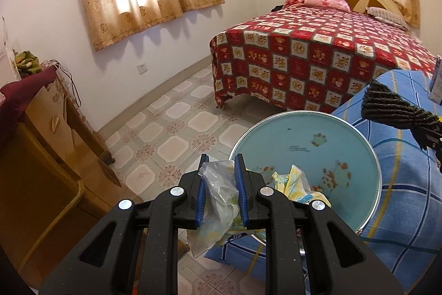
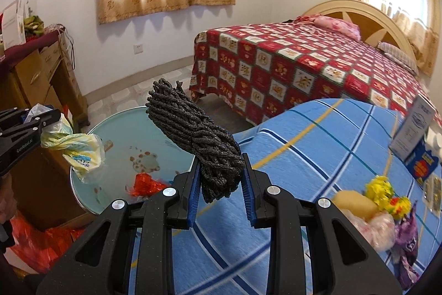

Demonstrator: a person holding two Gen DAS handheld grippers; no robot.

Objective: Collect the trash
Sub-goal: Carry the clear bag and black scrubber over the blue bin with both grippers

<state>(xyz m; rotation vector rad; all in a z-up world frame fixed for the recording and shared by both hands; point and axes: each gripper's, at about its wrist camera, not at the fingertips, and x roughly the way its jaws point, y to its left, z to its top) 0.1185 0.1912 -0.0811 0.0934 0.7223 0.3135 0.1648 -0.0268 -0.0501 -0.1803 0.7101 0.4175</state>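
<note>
My left gripper (image 1: 221,161) is shut on a crumpled clear plastic bag (image 1: 219,195) with yellow print, held at the near-left rim of a round light-blue basin (image 1: 304,137). From the right wrist the same bag (image 2: 77,148) hangs from the left gripper (image 2: 41,118) over the basin (image 2: 165,156). A yellow wrapper (image 1: 292,181) and a red wrapper (image 2: 143,184) lie inside the basin. My right gripper (image 2: 219,159) is shut on a bundle of dark grey rope (image 2: 193,134), beside the basin over the blue cloth. The left wrist view shows that rope (image 1: 386,104) at the right edge.
A blue checked cloth (image 2: 317,156) covers the surface under the basin, bearing a box (image 2: 414,129), yellow and purple wrappers (image 2: 386,192) and a pale bag. A bed with a red quilt (image 1: 317,57) stands behind. A wooden cabinet (image 1: 41,156) stands at left, tiled floor (image 1: 176,129) between.
</note>
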